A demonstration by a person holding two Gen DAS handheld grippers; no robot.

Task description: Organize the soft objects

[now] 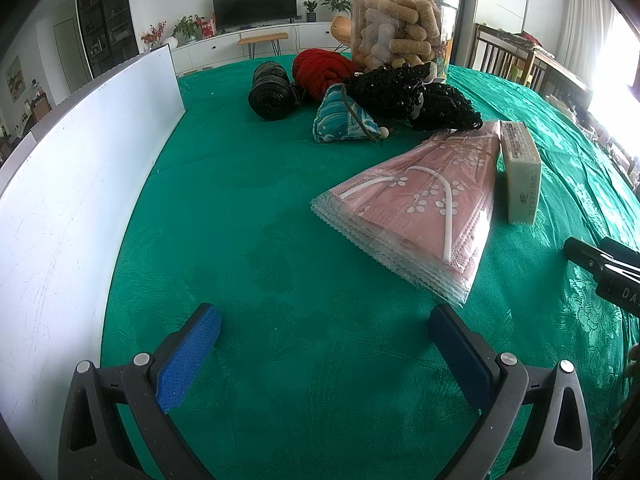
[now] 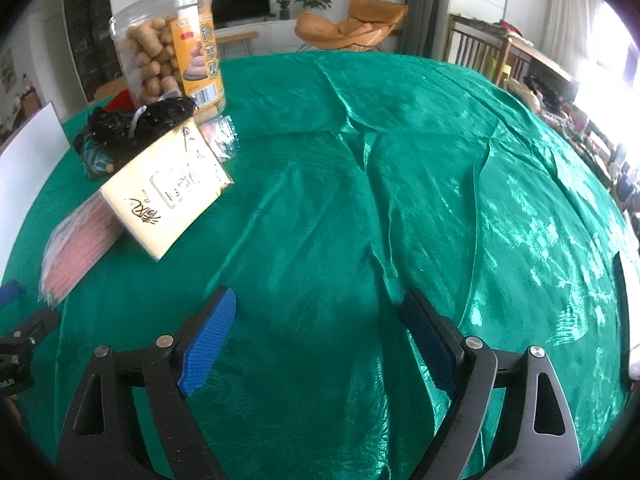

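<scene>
On the green tablecloth (image 1: 260, 240) lies a clear pack of pink face masks (image 1: 420, 212), with a cream box (image 1: 520, 176) standing beside it. Behind them sit a teal patterned pouch (image 1: 344, 120), a black beaded bag (image 1: 408, 92), a red yarn ball (image 1: 320, 68) and a black roll (image 1: 272, 92). My left gripper (image 1: 324, 328) hovers open over bare cloth, short of the masks. My right gripper (image 2: 320, 312) is open over bare cloth too, with the cream box (image 2: 168, 188) and masks (image 2: 80, 240) up to its left. Nothing sits between either pair of fingers.
A clear jar of snack sticks (image 1: 400, 28) stands behind the pile. A white board (image 1: 80, 168) stands upright along the left side. The cloth (image 2: 400, 160) to the right is wrinkled. Wooden chairs (image 1: 504, 56) stand past the table's far edge.
</scene>
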